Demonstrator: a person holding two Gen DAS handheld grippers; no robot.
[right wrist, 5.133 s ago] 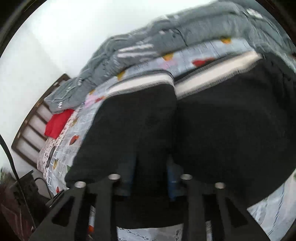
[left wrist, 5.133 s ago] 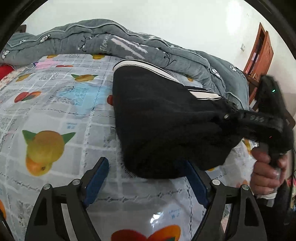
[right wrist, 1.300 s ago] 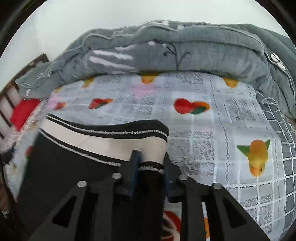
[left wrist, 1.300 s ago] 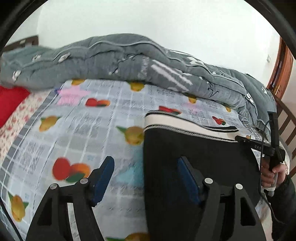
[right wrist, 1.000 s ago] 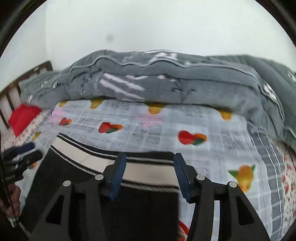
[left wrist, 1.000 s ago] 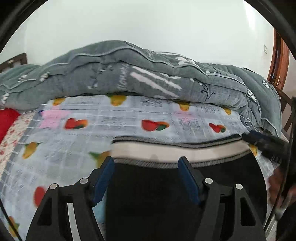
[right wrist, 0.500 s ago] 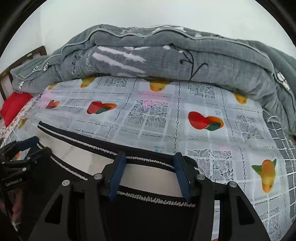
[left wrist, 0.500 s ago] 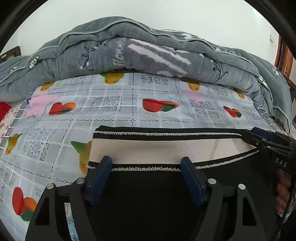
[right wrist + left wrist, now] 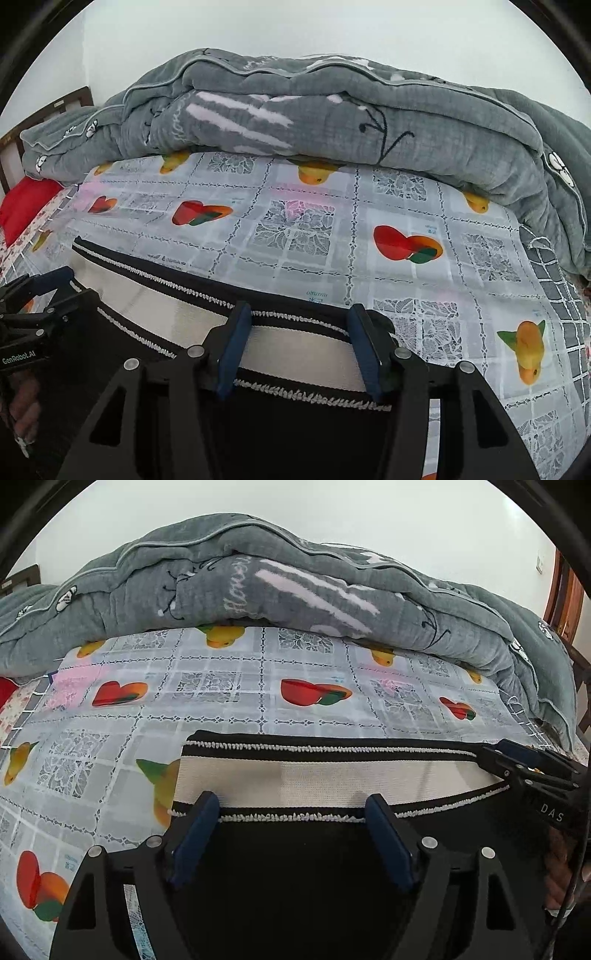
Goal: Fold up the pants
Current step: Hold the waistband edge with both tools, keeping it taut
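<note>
— Where are the pants point(image 9: 295, 878)?
— Flat on the bed point(image 9: 229, 686), waistband point(image 9: 325, 779) between both my tongs: left point(image 9: 291, 805) opening, right point(image 9: 299, 317) released, neither pressing.
— Hidden?
— Legs, cut off below my fingers point(image 9: 364, 343).

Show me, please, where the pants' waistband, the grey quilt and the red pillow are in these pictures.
waistband point(image 9: 314, 781): left wrist view, on the cream band between its black edges.
grey quilt point(image 9: 332, 122): right wrist view, on the middle of the heaped bulk.
red pillow point(image 9: 27, 203): right wrist view, on its visible face at the left edge.
</note>
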